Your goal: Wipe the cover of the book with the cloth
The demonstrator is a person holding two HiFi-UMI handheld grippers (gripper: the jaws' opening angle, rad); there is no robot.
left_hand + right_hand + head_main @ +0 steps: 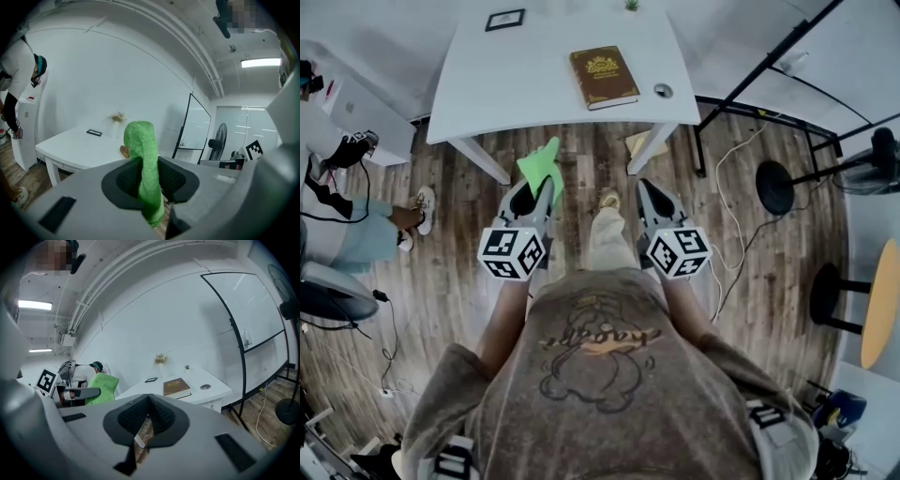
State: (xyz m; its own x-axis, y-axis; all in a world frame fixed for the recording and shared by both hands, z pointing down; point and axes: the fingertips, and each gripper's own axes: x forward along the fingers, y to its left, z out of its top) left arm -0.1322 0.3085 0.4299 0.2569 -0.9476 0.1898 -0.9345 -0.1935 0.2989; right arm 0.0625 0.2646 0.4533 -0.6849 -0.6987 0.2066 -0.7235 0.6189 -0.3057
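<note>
Ahead of your left gripper (546,194), which pinches the cloth (539,163), the book (604,77) lies on the table (511,80); your right gripper (646,191) is pressed together, empty.

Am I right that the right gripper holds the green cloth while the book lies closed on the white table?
Not quite: the left gripper holds the green cloth, as the left gripper view shows; the book lies closed on the table.

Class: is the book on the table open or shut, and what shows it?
Shut: the book lies flat on the table, decorated cover up, no pages spread.
</note>
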